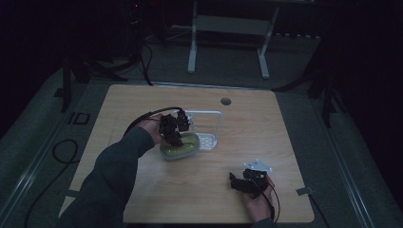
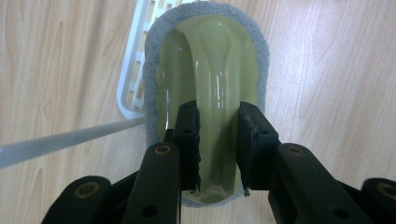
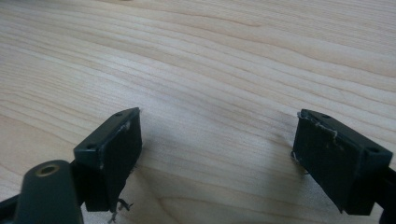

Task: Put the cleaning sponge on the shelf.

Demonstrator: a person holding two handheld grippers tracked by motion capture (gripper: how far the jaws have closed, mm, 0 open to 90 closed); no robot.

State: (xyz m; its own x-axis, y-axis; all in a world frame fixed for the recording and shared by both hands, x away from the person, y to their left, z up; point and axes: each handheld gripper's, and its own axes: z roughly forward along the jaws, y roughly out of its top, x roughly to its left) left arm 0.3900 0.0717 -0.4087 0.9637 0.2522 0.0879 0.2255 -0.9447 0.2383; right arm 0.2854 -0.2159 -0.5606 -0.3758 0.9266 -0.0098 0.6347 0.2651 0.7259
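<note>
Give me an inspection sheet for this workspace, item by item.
Surface: light wooden table, with a round hole near the far edge.
Job's things: green scrubber with a grey sponge rim, lying partly on a white slotted tray.
Clutter: nothing seen.
Grippers: left hand-held gripper is closed on the scrubber's raised green handle; right hand-held gripper is open over bare wood, with nothing between its jaws.
Cables: black cable loops from the left hand-held gripper; another cable lies on the floor to the left.
Surroundings: dark room, white frame legs beyond the table.
</note>
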